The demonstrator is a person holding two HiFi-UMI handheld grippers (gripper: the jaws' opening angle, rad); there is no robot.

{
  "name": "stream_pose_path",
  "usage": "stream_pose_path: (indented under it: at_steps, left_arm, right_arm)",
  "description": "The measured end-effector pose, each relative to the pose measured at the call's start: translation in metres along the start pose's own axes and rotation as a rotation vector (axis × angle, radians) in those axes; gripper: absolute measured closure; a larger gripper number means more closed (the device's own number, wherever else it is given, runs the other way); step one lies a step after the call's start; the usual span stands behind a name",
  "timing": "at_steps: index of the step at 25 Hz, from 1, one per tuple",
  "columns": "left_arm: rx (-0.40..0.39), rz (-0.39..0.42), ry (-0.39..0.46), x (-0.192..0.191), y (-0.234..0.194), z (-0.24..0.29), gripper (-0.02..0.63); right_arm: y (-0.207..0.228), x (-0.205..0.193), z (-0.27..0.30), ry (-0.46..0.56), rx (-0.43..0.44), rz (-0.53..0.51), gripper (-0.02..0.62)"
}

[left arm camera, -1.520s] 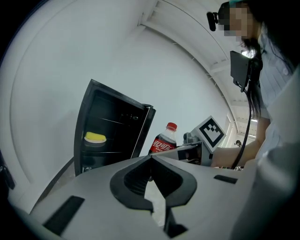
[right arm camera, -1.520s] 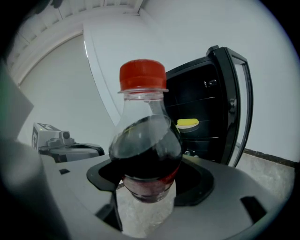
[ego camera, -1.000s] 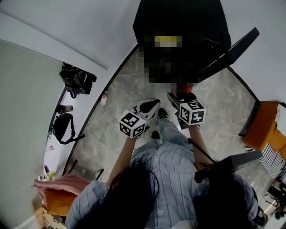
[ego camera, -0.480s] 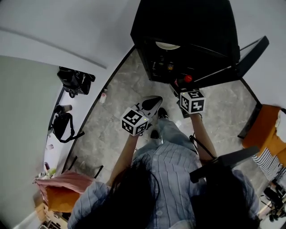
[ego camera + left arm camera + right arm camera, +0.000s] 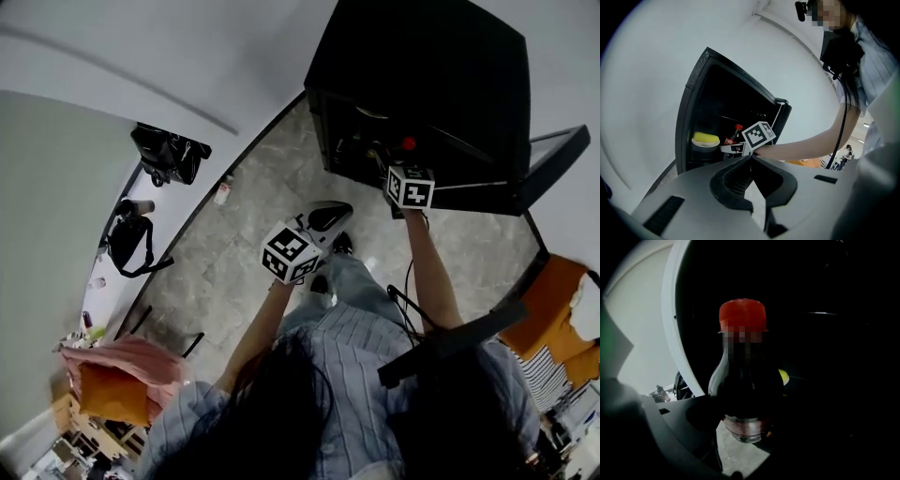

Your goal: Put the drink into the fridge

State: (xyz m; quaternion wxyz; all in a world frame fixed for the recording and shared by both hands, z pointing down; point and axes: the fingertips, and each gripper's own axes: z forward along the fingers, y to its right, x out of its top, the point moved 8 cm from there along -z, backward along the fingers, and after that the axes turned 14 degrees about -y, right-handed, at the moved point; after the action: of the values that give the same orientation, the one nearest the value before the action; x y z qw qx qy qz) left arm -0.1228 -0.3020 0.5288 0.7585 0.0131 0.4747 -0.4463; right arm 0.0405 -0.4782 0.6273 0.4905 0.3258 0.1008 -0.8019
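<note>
Right gripper (image 5: 743,425) clamped on bottle (image 5: 744,380), held at the front edge of the fridge (image 5: 422,66), dark shelf room behind seemingly free, door (image 5: 551,161) standing wide at right; left gripper (image 5: 751,159) closed, empty, back over the floor (image 5: 253,216).

1. The left gripper (image 5: 751,158) has its jaws closed tip to tip with nothing between them. It is held just in front of the body on a bent left arm (image 5: 255,333).
2. The right gripper (image 5: 401,161) is clamped on a red-capped bottle (image 5: 743,394), and the bare right arm (image 5: 433,277) stretches forward, nearly straight.
</note>
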Motion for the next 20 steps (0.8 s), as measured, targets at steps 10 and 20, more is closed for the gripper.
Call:
stream_pose_path:
  at_steps: [10,20]
  left_arm:
    - [0.062,-0.049,-0.011,-0.013,-0.016,-0.011,0.598]
    - [0.078,-0.079,-0.026,-0.025,-0.016,-0.023,0.598]
  right_arm:
    - [0.023,-0.006,0.043,-0.064,-0.076,0.018,0.288]
    - [0.024,0.007,0.056,0.038,-0.134,-0.03,0.288]
